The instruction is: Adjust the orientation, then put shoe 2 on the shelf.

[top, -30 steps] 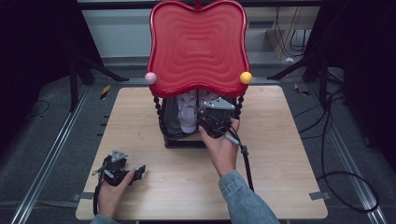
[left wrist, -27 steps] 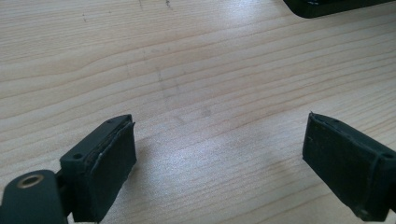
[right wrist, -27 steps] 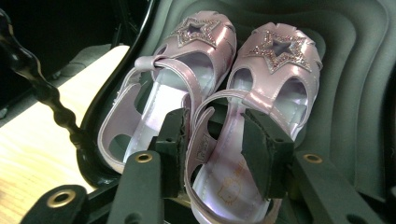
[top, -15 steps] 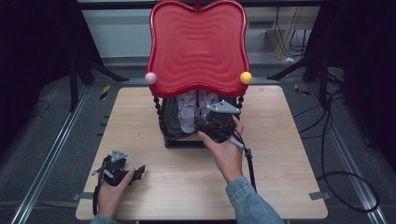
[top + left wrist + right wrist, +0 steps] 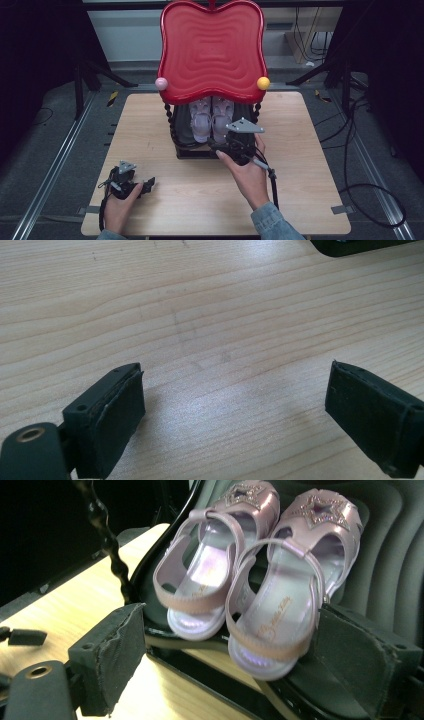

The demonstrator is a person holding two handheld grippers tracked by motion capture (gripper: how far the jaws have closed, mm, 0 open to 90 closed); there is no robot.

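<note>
Right gripper view, sandals (image 5: 260,595) just ahead of jaws, rt gripper (image 5: 235,655) just opened

Overhead table (image 5: 150,120) view; two close claw-mounted views.

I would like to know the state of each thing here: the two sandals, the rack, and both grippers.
Pink sandals: side by side on the lower shelf, free, toes inward.
Rack: upright, red top tray bare.
Right gripper: jaws just opened, wide, nothing clamped, at the sandals' heels.
Left gripper: open, holding nothing, over bare table.
</note>
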